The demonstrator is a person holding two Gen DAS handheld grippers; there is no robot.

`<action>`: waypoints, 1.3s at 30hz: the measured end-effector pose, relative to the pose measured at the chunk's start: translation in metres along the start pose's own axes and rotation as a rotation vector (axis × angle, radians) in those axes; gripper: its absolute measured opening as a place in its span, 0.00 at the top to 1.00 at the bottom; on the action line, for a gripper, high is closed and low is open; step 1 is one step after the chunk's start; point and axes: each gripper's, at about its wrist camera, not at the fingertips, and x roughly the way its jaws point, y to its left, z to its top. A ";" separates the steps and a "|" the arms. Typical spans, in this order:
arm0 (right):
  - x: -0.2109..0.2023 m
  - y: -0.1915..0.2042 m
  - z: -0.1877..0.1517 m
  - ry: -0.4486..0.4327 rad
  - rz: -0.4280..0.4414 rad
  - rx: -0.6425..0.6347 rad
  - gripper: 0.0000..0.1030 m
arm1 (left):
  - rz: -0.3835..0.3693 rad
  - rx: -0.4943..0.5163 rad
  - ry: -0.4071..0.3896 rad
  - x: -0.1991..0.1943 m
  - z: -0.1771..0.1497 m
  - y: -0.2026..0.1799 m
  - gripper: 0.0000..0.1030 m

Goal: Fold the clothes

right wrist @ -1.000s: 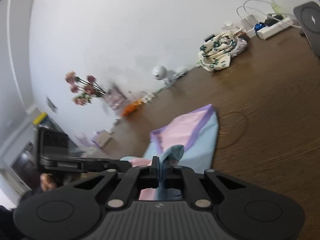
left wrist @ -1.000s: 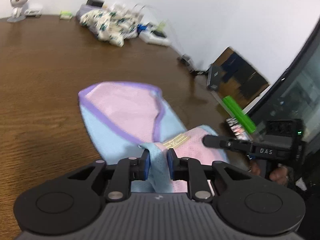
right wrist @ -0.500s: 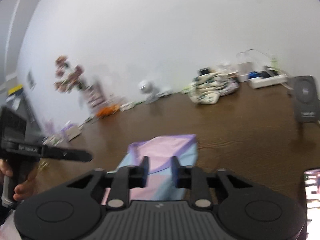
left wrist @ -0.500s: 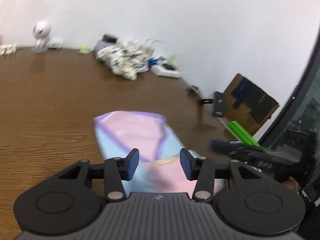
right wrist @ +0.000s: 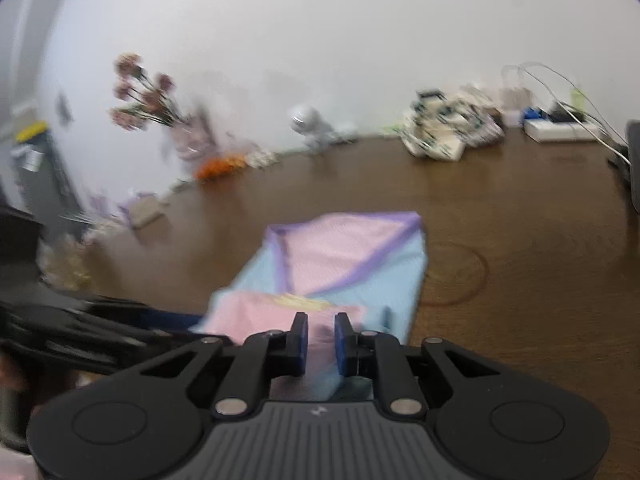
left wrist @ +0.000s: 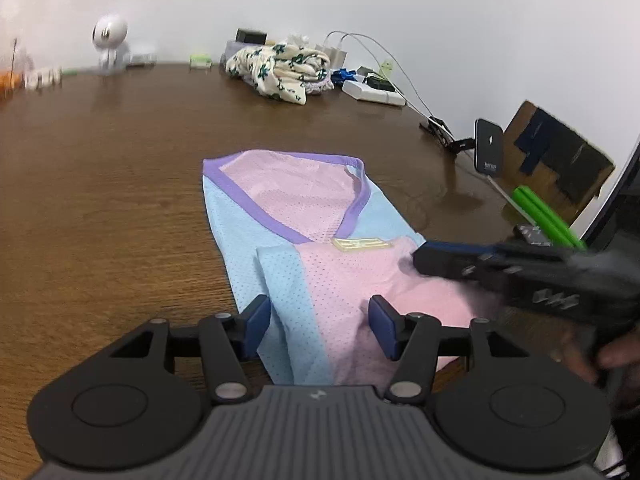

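A pink and light-blue mesh garment with purple trim lies on the brown wooden table, its near end folded over onto itself below a yellow label. My left gripper hovers at the near edge of that fold, jaws opening, the cloth under them but not pinched. My right gripper stands over the same fold with a narrow gap between its pads and no cloth pressed. In the left wrist view the right gripper reaches in from the right, over the pink part.
A floral cloth pile, a white power strip with cables and a small white camera line the far edge. A black device, a cardboard box and green sticks stand right. Flowers stand far left.
Both grippers, which were shut on a bunched edge of the garment, have let it go and drawn back. The folded end now lies flat. The right wrist view has rolled level.
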 end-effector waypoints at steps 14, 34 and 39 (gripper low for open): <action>0.014 0.012 -0.009 0.039 -0.005 -0.133 0.86 | 0.020 0.047 0.022 -0.001 0.005 -0.004 0.35; 0.111 -0.080 0.098 0.247 -0.159 0.060 0.96 | 0.188 -0.056 0.081 0.084 0.102 0.058 0.93; 0.066 -0.060 0.099 0.171 -0.107 -0.020 0.97 | 0.182 -0.015 -0.022 0.042 0.084 0.034 0.96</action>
